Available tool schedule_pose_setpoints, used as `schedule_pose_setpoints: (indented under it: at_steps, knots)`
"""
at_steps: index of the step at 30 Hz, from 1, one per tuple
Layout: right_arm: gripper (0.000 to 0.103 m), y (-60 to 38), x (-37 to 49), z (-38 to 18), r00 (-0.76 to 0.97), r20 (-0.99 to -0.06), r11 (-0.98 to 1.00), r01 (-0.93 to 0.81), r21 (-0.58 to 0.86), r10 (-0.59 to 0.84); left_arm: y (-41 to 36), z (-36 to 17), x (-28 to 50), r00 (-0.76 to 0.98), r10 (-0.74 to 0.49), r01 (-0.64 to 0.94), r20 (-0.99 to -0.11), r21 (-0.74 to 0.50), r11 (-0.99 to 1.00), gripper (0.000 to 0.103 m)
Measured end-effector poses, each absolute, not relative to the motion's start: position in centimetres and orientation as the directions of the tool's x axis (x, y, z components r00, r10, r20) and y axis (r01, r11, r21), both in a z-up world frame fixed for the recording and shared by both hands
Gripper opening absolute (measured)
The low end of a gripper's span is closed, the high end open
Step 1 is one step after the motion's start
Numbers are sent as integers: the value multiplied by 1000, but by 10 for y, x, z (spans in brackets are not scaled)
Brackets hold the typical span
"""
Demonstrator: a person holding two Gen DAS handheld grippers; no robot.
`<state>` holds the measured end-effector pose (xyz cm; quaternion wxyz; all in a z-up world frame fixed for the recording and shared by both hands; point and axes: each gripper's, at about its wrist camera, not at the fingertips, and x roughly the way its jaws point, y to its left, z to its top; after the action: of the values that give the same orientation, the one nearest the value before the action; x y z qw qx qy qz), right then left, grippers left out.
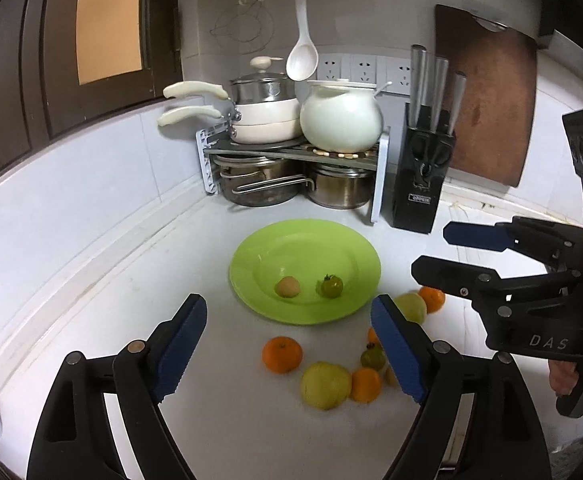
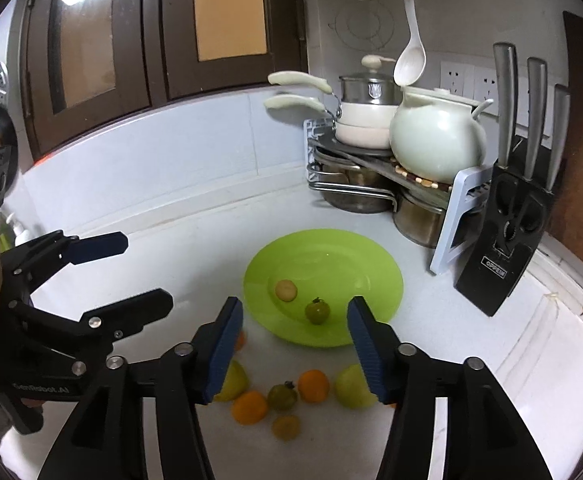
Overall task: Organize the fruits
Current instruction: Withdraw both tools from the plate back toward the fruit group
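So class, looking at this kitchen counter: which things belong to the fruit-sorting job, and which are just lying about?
Part of the job:
green plate
green tomato and small tan fruit on it
loose oranges and yellow-green fruits on the counter

Just lying about:
knife block
pots rack
white ladle
chopping board

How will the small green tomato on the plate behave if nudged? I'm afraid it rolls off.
The green tomato looks round and smooth, so it would probably roll easily. It sits in the green plate's sunken centre, so the raised rim should likely stop it. Its skin looks glossy, perhaps slippery.
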<state>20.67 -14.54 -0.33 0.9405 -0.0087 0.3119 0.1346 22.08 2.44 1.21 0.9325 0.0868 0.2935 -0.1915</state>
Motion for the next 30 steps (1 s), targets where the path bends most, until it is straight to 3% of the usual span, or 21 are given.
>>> schedule_pose_setpoints:
  at_steps: [18,30]
  knots:
    - [56,-128,173,-36,730,-665,980,-199,16,159,32,-22,198,715,-361,509,-599,91,856,85]
    - [56,-125,178,-77,643,-749,979,-200,40,161,24,-67,209,629,-383,574,-676,73,816,84]
